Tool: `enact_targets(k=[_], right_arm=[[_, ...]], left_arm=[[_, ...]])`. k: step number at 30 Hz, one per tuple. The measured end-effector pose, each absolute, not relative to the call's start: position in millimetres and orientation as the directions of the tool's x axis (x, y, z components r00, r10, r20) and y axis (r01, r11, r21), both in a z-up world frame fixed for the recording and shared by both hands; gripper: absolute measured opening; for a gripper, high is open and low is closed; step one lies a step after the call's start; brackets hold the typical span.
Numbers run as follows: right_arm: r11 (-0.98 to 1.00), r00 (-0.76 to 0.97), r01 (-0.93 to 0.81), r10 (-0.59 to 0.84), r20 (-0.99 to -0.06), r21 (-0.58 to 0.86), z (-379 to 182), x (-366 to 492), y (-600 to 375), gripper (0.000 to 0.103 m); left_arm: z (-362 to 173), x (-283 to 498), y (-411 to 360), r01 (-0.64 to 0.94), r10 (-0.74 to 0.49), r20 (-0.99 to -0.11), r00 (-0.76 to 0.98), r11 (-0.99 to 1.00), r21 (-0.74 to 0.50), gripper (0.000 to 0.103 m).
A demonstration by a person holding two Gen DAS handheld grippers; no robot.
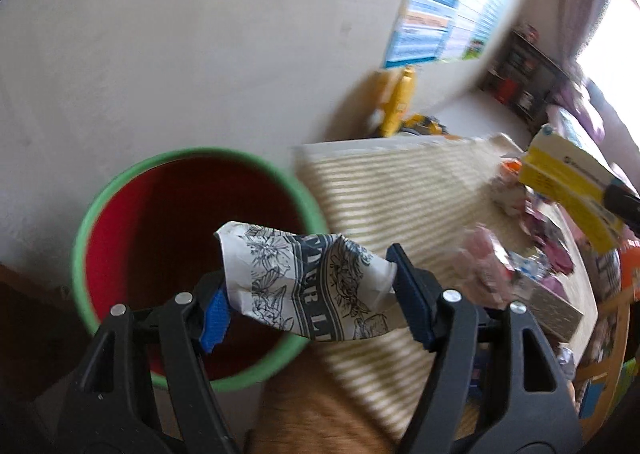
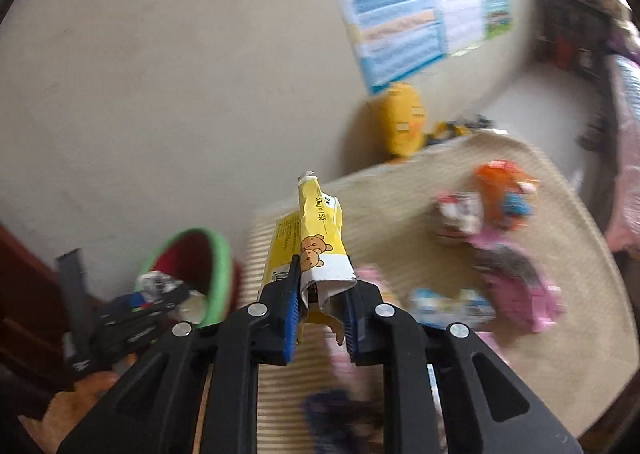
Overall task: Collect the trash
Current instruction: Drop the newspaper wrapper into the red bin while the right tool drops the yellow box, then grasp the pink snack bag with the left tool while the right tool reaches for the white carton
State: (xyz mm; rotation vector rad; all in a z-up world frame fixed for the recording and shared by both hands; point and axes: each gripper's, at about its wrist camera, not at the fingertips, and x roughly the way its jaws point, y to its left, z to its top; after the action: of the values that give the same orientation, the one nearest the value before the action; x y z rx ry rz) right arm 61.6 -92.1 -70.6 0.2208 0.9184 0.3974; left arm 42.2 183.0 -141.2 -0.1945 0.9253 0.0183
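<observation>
Paper (image 1: pixel 308 286) sat squeezed in the left gripper (image 1: pixel 310 296) over the bin (image 1: pixel 192 158); the right gripper (image 2: pixel 320 318) pinched a yellow box (image 2: pixel 316 246); dropping came next, probably.

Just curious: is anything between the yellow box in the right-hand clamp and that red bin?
Only bare striped mat, in the right wrist view, between the yellow box and the red bin.

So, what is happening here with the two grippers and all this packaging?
A person is collecting trash with a gripper in each hand. The left gripper is shut on a crumpled printed wrapper and holds it over the red bin with a green rim. The right gripper is shut on a flattened yellow carton. More wrappers lie on the striped mat.
</observation>
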Motion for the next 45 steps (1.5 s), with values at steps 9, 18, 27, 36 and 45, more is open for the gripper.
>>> enact_targets(k=[9, 18, 27, 36, 45], right_arm=[[0.81, 0.348, -0.376, 0.573, -0.742, 0.45, -102.9, 83.1, 32.4, 0.017], [0.798, 0.261, -0.402, 0.57, -0.779, 0.449, -136.5, 93.3, 93.0, 0.029], [0.807, 0.296, -0.395, 0.564, -0.771, 0.439, -126.9, 84.0, 89.0, 0.041], [0.866, 0.389, -0.371, 0.474, -0.79, 0.336, -111.4, 67.3, 30.2, 0.046], [0.953, 0.451, -0.302, 0.111, -0.886, -0.034, -129.2, 40.3, -77.3, 0.052]], left_arm=[[-161.3, 34.7, 255.6, -0.249, 0.04, -0.824, 0.565, 0.961, -0.124, 0.068], [-185.8, 38.0, 268.8, -0.295, 0.056, -0.856, 0.513, 0.949, -0.114, 0.08], [-186.1, 33.3, 277.2, -0.335, 0.092, -0.855, 0.51, 0.937, -0.099, 0.086], [-168.9, 35.2, 248.1, -0.263, 0.064, -0.837, 0.543, 0.96, -0.097, 0.086], [-161.0, 35.0, 194.5, -0.16, -0.026, -0.839, 0.543, 0.978, -0.134, 0.086]])
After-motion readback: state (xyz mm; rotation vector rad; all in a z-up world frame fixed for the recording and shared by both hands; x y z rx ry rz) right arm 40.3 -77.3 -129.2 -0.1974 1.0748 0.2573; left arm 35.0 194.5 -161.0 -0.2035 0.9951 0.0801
